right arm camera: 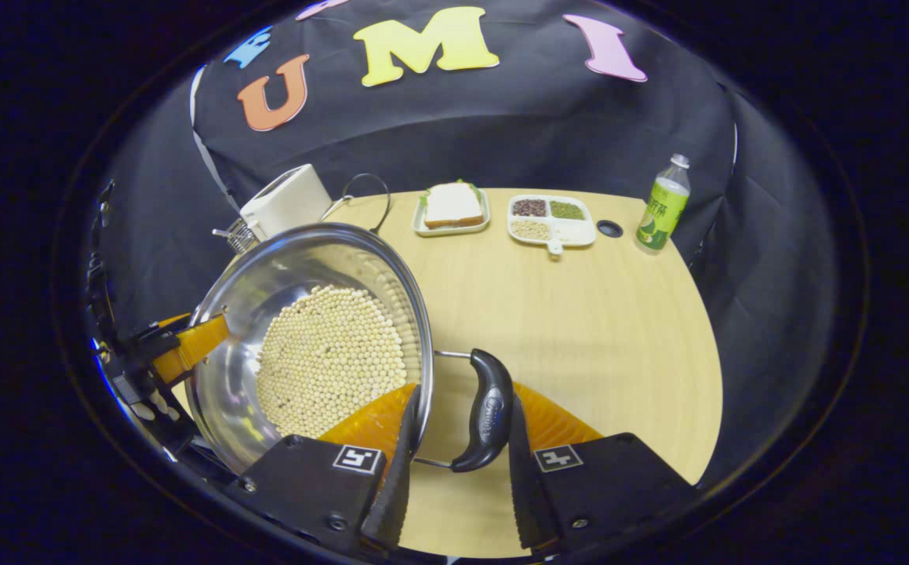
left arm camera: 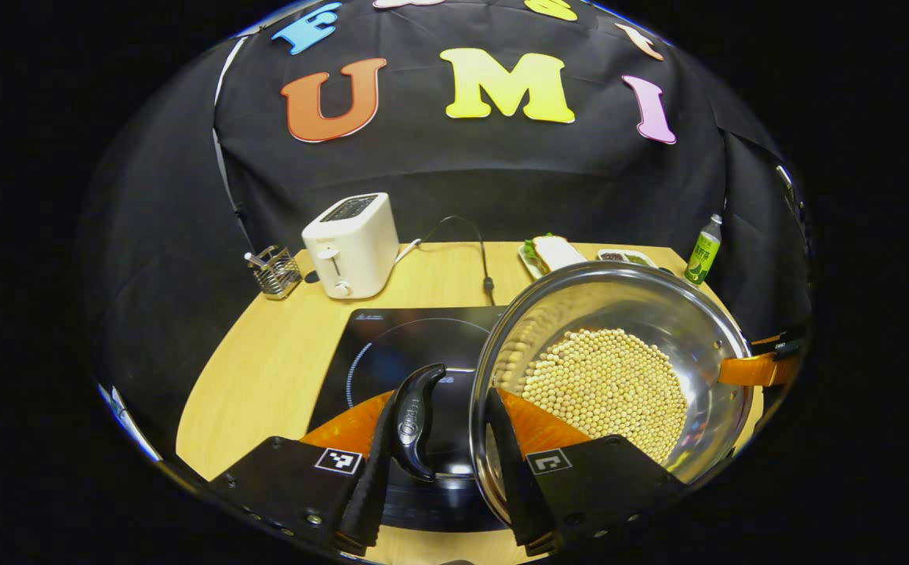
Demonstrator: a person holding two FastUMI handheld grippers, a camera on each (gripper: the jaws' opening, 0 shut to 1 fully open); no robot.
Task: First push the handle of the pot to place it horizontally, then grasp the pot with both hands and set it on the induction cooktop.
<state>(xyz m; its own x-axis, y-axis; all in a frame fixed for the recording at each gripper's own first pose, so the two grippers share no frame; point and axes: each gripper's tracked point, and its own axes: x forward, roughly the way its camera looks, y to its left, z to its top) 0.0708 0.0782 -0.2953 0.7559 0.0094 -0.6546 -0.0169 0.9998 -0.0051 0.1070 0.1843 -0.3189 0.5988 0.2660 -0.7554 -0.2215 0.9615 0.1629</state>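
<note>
The pot (left arm camera: 642,329) is a wide steel one with pale round beans (left arm camera: 607,384) lying on its bottom. In the left gripper view it sits partly over the right side of the black induction cooktop (left arm camera: 391,345), and I cannot tell if it rests there or is lifted. Its black left handle (left arm camera: 416,420) lies between the two fingers of the left gripper (left arm camera: 440,463). The fingers are close on both sides of the handle, but I cannot tell if both really press on it. At the far side of the pot the other gripper (left arm camera: 768,357) shows beside the rim.

In the right gripper view the pot (right arm camera: 266,275) is on the left and its right handle (right arm camera: 485,408) stands between the fingers of the right gripper (right arm camera: 454,463). One finger is at the pot rim side, the other is just beside the handle; whether they clamp it I cannot tell. The left gripper (right arm camera: 164,349) shows at the far rim.

On the wooden desk (right arm camera: 619,329) behind the pot are a white toaster (left arm camera: 352,243) with its cable (left arm camera: 470,251), a small metal rack (left arm camera: 274,271), a sandwich (right arm camera: 452,205) on a tray, a divided plate (right arm camera: 552,220) with beans of several colours, and a green bottle (right arm camera: 664,205) near the far right edge
</note>
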